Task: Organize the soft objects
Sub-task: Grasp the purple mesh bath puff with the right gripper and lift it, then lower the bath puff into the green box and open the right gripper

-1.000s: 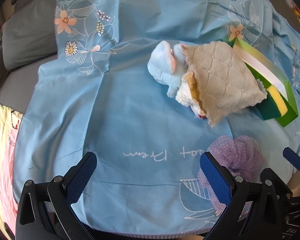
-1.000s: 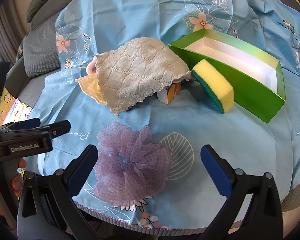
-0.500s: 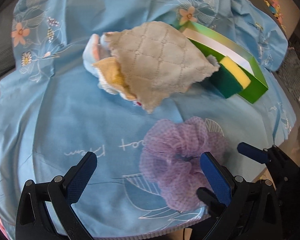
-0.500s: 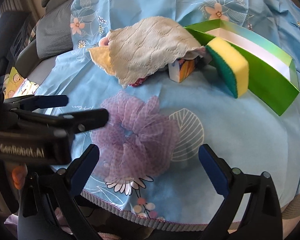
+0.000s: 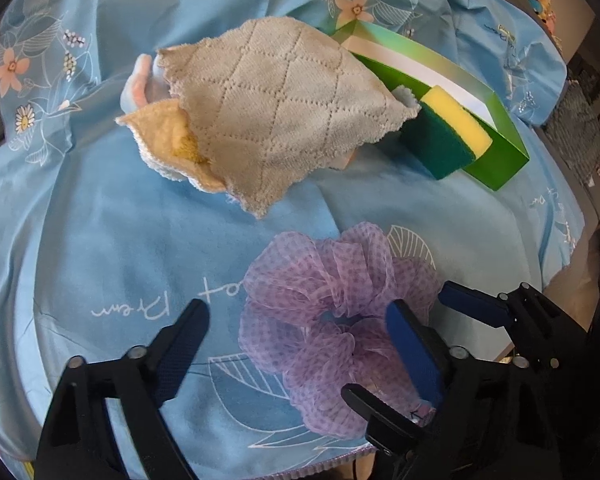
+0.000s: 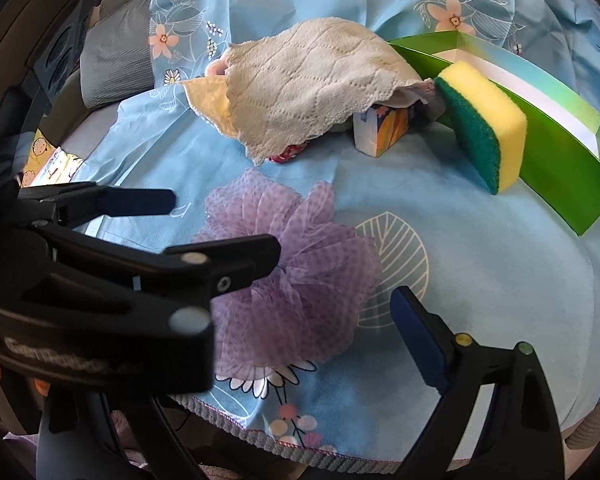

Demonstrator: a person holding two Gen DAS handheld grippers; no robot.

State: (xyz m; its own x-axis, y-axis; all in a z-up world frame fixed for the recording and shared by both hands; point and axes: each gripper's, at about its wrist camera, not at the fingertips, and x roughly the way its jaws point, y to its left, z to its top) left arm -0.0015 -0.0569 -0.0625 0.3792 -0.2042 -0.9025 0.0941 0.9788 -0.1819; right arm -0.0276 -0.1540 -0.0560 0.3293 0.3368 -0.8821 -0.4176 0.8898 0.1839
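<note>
The pile under the quilted cloth [image 5: 276, 120] is mostly hidden: only a pale blue toy's edge [image 5: 138, 84], a yellow cloth corner [image 5: 168, 136], a small printed box [image 6: 384, 130] and a red scrap [image 6: 288, 152] (too little shown to be identified) are seen. The right gripper's left finger is covered in its own view by the left gripper [image 6: 220, 232]. The scrunchie [image 6: 300, 280] is partly hidden too.

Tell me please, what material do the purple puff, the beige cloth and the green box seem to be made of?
The purple puff looks like thin sheer mesh: it is see-through, dotted and gathered in ruffles. The beige cloth seems soft fuzzy microfiber or terry, matte, with stitched diamond quilting. The green box looks like thin glossy cardboard, with sharp folded corners and a white inside.
</note>
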